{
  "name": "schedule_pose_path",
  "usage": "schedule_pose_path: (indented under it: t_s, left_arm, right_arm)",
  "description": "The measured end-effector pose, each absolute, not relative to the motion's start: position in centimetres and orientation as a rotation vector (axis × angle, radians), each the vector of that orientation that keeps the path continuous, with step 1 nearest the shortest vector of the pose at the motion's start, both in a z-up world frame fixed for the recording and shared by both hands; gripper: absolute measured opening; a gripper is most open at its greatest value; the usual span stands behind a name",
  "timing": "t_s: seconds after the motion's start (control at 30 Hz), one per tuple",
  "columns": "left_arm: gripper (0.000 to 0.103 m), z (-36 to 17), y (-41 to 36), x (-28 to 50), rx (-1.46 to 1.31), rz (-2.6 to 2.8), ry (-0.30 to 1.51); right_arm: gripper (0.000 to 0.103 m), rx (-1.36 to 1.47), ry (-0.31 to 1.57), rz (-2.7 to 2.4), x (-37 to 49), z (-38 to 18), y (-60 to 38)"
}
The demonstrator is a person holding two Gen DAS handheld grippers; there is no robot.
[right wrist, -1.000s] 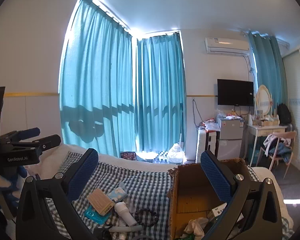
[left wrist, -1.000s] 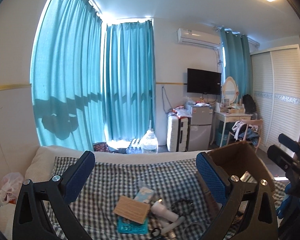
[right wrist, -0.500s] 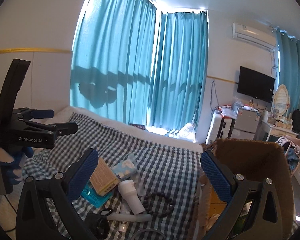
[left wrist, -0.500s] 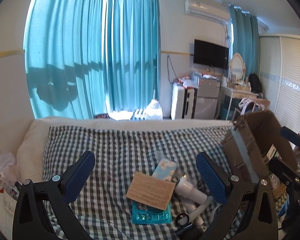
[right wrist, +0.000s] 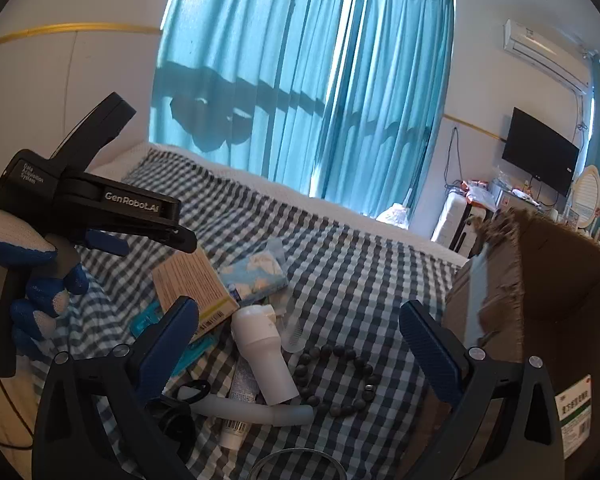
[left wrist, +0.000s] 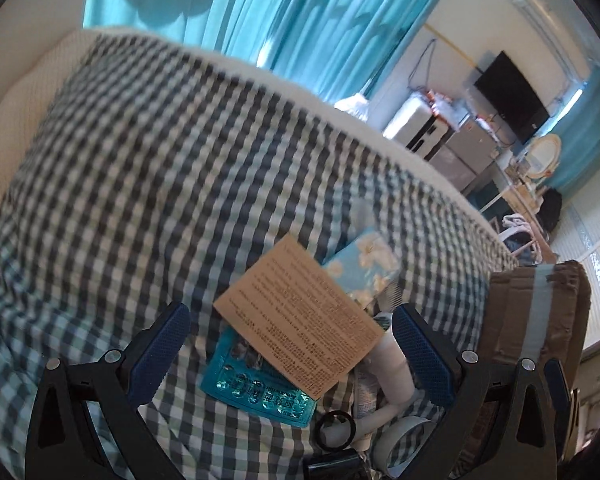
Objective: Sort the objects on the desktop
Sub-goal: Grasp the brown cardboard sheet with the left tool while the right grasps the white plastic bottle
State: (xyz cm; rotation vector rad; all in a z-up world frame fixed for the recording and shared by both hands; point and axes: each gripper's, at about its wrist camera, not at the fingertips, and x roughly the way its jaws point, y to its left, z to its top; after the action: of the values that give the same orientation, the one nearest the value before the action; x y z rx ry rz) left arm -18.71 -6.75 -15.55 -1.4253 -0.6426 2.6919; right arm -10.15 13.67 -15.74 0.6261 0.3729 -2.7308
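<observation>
Left gripper point(left wrist: 290, 344): we are holding it with its fingers wide apart and empty, hovering over the left part of the pile on the checked cloth point(left wrist: 140, 184).
Blister pack point(left wrist: 256, 388): we are seeing a teal foil sheet lying flat under the card; we are judging it light, thin and slippery, best taken by its exposed lower edge.
Brown printed card point(left wrist: 300, 320): it is resting tilted on the blister pack and overlapping the tissue pack; we are judging it stiff and light, so we are favouring a pinch across a free corner.
Tissue pack point(right wrist: 256, 274): it is lying just beside the card; we are expecting it to be soft and compressible, tolerating a grip across its middle.
White plastic cylinder point(right wrist: 262, 350): it is lying on its side near the centre; we are judging it rigid, smooth and prone to rolling, so a grip across the body is advisable.
Bead bracelet point(right wrist: 336, 378): it is lying looped on the cloth, limp; we are expecting it to dangle if pinched at one point.
Right gripper point(right wrist: 298, 340): its fingers are standing well apart, gripping nothing.
Cardboard box point(right wrist: 540, 300): it is standing at the right, apparently the destination.
</observation>
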Motion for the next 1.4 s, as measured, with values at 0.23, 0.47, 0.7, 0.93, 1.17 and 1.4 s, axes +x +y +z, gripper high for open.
schedule_pose_path:
  t_s: [0.23,0.47,0.7,0.93,1.17,1.4]
  left_arm:
    - [0.103,-18.7,-6.3,-21.0,-1.547,2.616,-0.762]
    - [0.093,-20.1,-6.0,-22.4,-1.567,2.669,-0.662]
    - [0.086,-19.8,-6.0,-20.3,-1.428,2.710,-0.499]
    - [0.042,-17.6,-5.4,-17.3,-1.278,2.738,-0.393]
    - [0.045,-17.3,-5.6,-16.3,-1.302,2.707,-0.383]
    - [0.092,-18.9,-5.0,-16.7,-1.381,2.670,-0.483]
  right_arm:
    - [0.095,0.756,0.447,-2.652,-12.5,-20.1,12.7]
    - [0.095,0.833,0.459,-2.603,-13.9,-22.8,12.0]
    - [0.080,0.956,0.370,-2.563,-15.7,-25.2,12.2]
    - [0.036,1.025,0.370,-2.550,-15.7,-25.9,12.4]
    - [0.032,0.961,0.344,-2.569,-14.2,-24.1,12.6]
    - [0.031,0.903,0.269,-2.621,-13.4,-21.2,14.0]
